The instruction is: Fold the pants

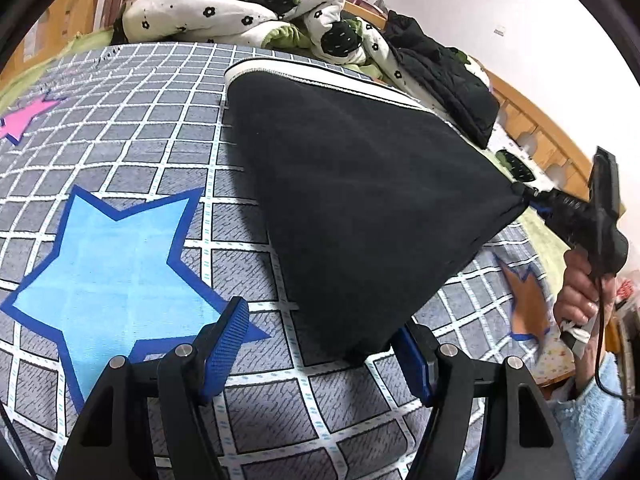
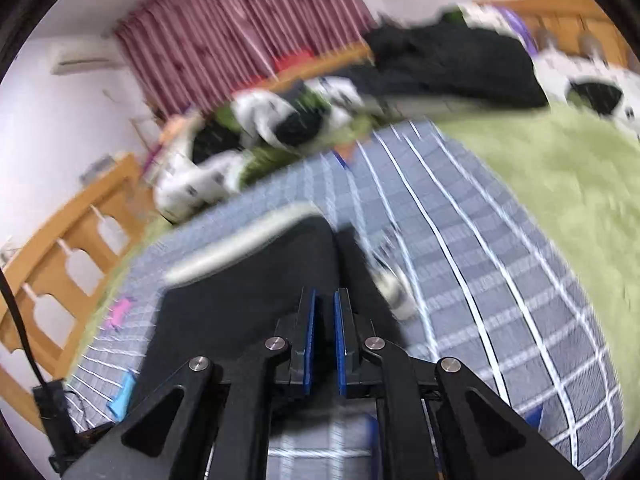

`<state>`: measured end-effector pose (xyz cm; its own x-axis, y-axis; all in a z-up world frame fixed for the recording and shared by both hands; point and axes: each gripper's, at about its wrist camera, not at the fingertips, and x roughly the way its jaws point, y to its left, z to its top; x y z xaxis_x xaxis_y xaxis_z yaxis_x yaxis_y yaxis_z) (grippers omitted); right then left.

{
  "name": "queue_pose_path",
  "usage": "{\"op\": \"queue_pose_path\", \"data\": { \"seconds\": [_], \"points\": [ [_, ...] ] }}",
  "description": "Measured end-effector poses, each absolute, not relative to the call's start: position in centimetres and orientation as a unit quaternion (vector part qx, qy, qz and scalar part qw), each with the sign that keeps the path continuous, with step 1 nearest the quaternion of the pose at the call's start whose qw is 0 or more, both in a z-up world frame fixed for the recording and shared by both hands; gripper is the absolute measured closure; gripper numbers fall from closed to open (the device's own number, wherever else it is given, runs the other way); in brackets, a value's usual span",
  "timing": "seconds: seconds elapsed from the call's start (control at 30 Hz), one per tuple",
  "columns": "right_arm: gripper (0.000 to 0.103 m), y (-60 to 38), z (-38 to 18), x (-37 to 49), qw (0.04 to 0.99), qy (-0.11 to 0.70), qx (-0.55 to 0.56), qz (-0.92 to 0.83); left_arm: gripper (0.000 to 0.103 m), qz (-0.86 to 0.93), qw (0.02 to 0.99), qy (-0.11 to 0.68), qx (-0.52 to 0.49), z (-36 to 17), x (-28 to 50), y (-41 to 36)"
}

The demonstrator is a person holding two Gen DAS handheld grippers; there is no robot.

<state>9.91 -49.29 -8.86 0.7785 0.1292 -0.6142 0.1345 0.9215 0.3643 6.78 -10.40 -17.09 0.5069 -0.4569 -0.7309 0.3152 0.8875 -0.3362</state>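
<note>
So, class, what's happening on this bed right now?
A person is folding black pants with a white waistband on a grey checked bedsheet with stars. The right hand-held gripper is shut on one corner of the pants, lifting it taut. The left hand-held gripper is open, with another corner of the pants next to its right finger.

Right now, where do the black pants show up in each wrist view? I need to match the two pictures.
Left wrist view: the black pants fill the centre, one corner pulled right by the right gripper.
Right wrist view: the pants sit lower centre, blurred, running into the shut right gripper.
Shared landmark: the pants' white waistband over the grey checked sheet.
</note>
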Motion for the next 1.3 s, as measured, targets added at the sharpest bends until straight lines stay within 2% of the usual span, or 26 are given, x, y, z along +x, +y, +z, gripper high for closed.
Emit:
{"op": "queue_pose_path", "data": {
  "seconds": [0.03,0.1,0.17,0.23,0.33,0.43,0.47,0.53,0.57,0.6,0.63,0.7,0.77,0.83,1.07,1.13,1.3],
  "points": [
    [0.094,-49.3,-9.7,10.2,0.920,0.343,0.190,-0.013,0.046,-0.222,0.867,0.440,-0.076,-17.0,6.6,-10.6],
    [0.093,-48.9,-10.9,10.6,0.917,0.361,0.168,-0.031,0.078,-0.231,0.864,0.440,-0.079,-16.7,6.3,-11.0],
    [0.093,-48.8,-11.1,10.7,0.916,0.362,0.168,-0.032,0.089,-0.220,0.873,0.431,-0.063,-16.2,5.9,-11.1],
    [0.093,-49.1,-10.4,10.0,0.922,0.345,0.176,-0.021,0.091,-0.209,0.885,0.414,-0.040,-16.1,5.5,-10.8],
    [0.094,-48.7,-10.5,9.7,0.920,0.361,0.151,-0.032,0.091,-0.202,0.869,0.447,-0.068,-18.1,6.2,-9.6],
    [0.095,-47.7,-13.0,10.9,0.896,0.421,0.129,-0.054,0.088,-0.214,0.866,0.446,-0.075,-17.4,5.8,-9.1],
    [0.095,-47.5,-12.9,10.8,0.899,0.419,0.119,-0.057,0.085,-0.218,0.865,0.446,-0.073,-17.0,5.5,-8.9],
    [0.091,-47.1,-11.8,10.1,0.907,0.407,0.096,-0.057,0.076,-0.219,0.866,0.445,-0.061,-16.2,4.9,-8.4],
    [0.088,-47.2,-11.1,9.7,0.911,0.399,0.094,-0.053,0.067,-0.217,0.870,0.440,-0.052,-15.6,4.4,-7.9],
    [0.078,-47.4,-10.2,9.1,0.917,0.382,0.097,-0.052,0.059,-0.217,0.872,0.435,-0.049,-15.3,4.1,-7.5],
    [0.061,-47.6,-9.3,8.8,0.923,0.367,0.102,-0.050,0.055,-0.218,0.875,0.430,-0.050,-14.8,3.8,-7.1],
    [0.036,-47.8,-7.8,9.0,0.932,0.343,0.107,-0.042,0.042,-0.210,0.884,0.414,-0.055,-13.5,3.9,-6.1],
    [0.032,-47.8,-6.7,10.4,0.933,0.340,0.110,-0.035,0.039,-0.206,0.887,0.407,-0.069,-12.2,5.0,-5.4],
    [0.024,-47.4,-6.1,13.1,0.926,0.362,0.107,-0.024,0.038,-0.202,0.881,0.416,-0.097,-11.4,7.4,-5.1],
    [0.024,-46.4,-9.6,21.1,0.895,0.435,0.104,-0.011,0.038,-0.189,0.859,0.459,-0.121,-12.7,16.6,-7.8],
    [0.030,-46.1,-12.1,22.4,0.878,0.469,0.093,-0.013,0.038,-0.182,0.853,0.476,-0.112,-14.0,18.7,-8.7],
    [0.032,-46.4,-13.7,22.8,0.878,0.470,0.095,0.016,0.038,-0.167,0.841,0.503,-0.112,-17.0,22.5,-10.2]
  ]
}}
